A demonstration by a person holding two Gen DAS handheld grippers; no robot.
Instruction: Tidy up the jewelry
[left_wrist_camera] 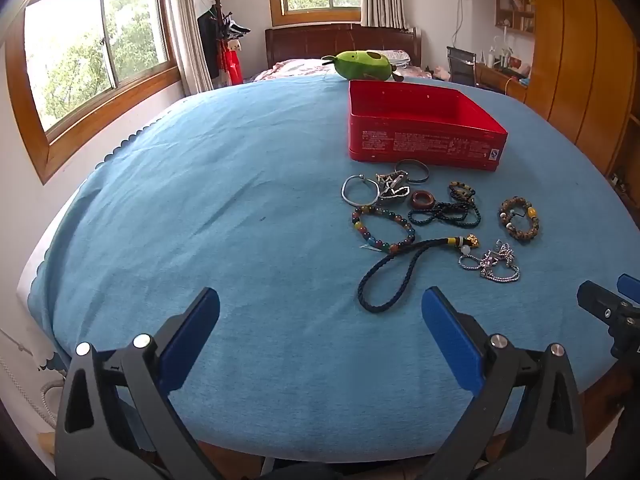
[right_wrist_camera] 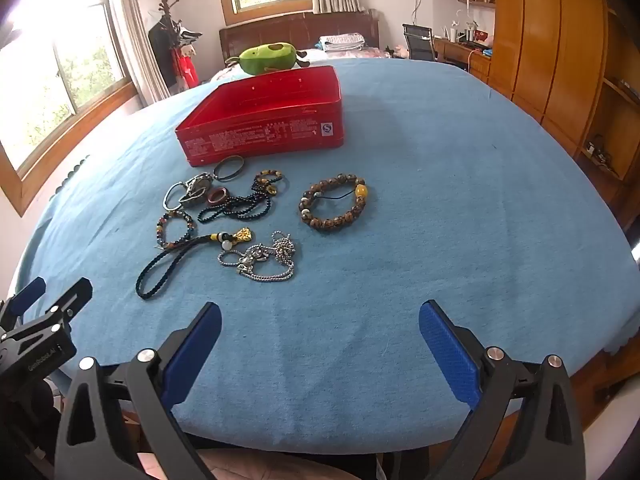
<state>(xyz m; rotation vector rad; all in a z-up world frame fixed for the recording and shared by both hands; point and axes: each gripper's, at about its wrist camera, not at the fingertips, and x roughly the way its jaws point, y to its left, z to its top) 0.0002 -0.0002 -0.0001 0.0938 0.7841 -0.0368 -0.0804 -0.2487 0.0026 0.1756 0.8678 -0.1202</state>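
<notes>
Blue tablecloth (right_wrist_camera: pixel 400 200) holds tangled jewelry (right_wrist_camera: pixel 224 216), pieces indistinct

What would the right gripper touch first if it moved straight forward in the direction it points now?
Probably only the blue tablecloth. The open right gripper points at bare cloth, between the silver chain on its left and nothing on its right. The brown bead bracelet lies farther ahead, near that line; depth is unclear.

The box (right_wrist_camera: pixel 264 120) sits on the tablecloth (right_wrist_camera: pixel 440 200) toward the far side, a stuffed toy (right_wrist_camera: pixel 268 58) behind it. Before the box lies the jewelry — the beaded bracelet (right_wrist_camera: pixel 334 202) right of the cluster, the chain necklace (right_wrist_camera: pixel 260 260) and braided cord (right_wrist_camera: pixel 168 268) nearest my grippers.
</notes>
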